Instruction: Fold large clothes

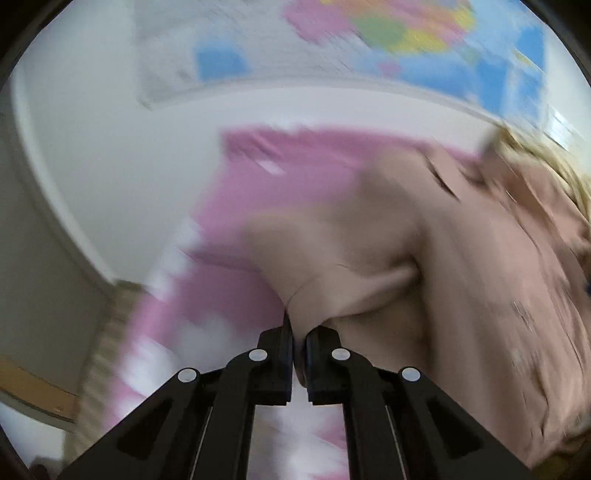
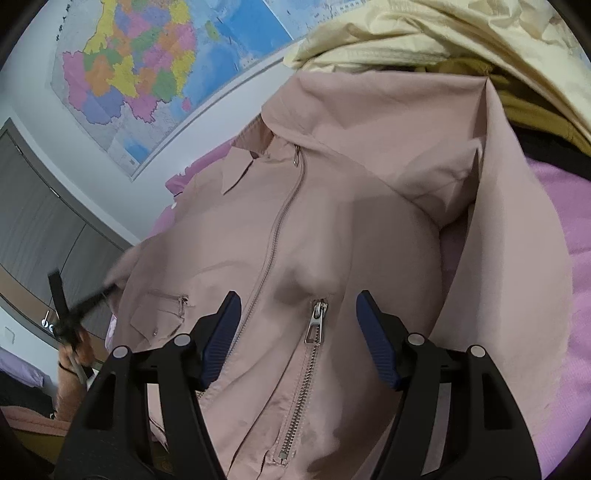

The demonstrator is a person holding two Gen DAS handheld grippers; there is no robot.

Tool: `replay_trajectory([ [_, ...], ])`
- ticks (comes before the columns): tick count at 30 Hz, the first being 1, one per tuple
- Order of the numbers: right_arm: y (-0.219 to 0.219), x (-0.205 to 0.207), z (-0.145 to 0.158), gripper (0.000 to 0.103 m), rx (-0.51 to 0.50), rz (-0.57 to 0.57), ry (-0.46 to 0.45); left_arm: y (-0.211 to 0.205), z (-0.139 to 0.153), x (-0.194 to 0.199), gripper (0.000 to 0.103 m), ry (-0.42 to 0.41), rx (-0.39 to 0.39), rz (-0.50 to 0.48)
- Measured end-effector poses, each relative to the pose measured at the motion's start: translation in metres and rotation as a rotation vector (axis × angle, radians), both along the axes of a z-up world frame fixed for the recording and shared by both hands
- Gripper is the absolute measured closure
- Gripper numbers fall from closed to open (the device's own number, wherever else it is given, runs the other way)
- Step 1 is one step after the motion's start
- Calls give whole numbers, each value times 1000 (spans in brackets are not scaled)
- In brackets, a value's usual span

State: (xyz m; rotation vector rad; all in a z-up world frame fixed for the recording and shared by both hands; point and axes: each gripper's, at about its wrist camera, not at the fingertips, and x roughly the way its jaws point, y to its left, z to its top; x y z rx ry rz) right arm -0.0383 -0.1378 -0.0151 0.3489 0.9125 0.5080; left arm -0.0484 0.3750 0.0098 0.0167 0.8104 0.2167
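Note:
A dusty-pink zip jacket (image 2: pixel 332 221) lies spread on a pink bedsheet (image 2: pixel 576 258). My right gripper (image 2: pixel 297 299) hangs open just above the jacket's front, its blue pads on either side of the metal zipper pull (image 2: pixel 314 325), and nothing is pinched. In the blurred left wrist view, my left gripper (image 1: pixel 299 332) is shut on a bunched fold of the jacket (image 1: pixel 424 240), with fabric squeezed between its jaws. The right wrist view shows that left gripper (image 2: pixel 70 302) as a dark blur at the jacket's left edge, held by a hand (image 2: pixel 74 362).
A cream garment (image 2: pixel 424 33) and a mustard one (image 2: pixel 517 107) are piled beyond the jacket's collar. A coloured wall map (image 2: pixel 147 74) hangs behind the bed, and grey wardrobe doors (image 2: pixel 37 206) stand at the left. The pink sheet (image 1: pixel 229 192) extends left of the jacket.

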Motion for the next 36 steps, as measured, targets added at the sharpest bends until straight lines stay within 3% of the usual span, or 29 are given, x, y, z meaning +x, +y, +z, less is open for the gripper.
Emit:
replay_trajectory([
  [1,-2,-1,2,38,-6,-8,-7,5,7,3,99,-14,50,36],
  [2,-3,-1,3,38,-10,-11,-11,9,15,10,96,-24,164,101],
  [5,-7,-3,2,38,-26,-30,-13,2,7,26,84,25,392,194],
  [6,-8,-4,1,38,-25,-34,-10,-4,-1,31,69,54,462,211],
  [7,-10,-4,-1,38,-27,-39,-6,-9,-12,33,62,86,495,209],
  [9,-12,-6,-3,38,-42,-44,-1,-12,-22,27,58,111,364,152],
  [10,-14,-7,-4,38,-54,-50,5,-14,-25,22,58,119,237,98],
  [12,-17,-11,-5,36,-62,-50,17,-24,-29,9,41,118,-50,-63],
  [14,-20,-16,-6,34,-63,-46,26,-34,-29,-4,38,94,-214,-191],
  [16,-22,-21,-7,32,-67,-44,34,-44,-33,-17,35,103,-314,-302],
  [21,-22,-36,-15,30,-122,-16,54,-77,-53,-43,28,182,-348,-428],
  [23,-23,-35,-22,32,-165,-25,66,-88,-62,-45,18,216,-371,-457],
  [25,-24,-31,-25,55,-206,-40,55,-94,-63,-44,15,201,-349,-480],
  [26,-23,-29,-25,73,-233,-45,55,-99,-63,-44,15,199,-341,-486],
  [27,-24,-27,-25,84,-243,-53,57,-100,-63,-43,17,200,-342,-488],
  [29,-23,-26,-14,78,-260,-83,29,-103,-63,-40,22,197,-323,-479],
  [32,4,-32,12,42,-257,-9,-70,-102,-62,-34,22,193,-337,-448],
  [34,39,-26,18,42,-287,75,-114,-102,-61,-30,22,184,-337,-426],
  [36,69,-9,12,43,-311,112,-99,-99,-61,-26,22,179,-342,-402],
])
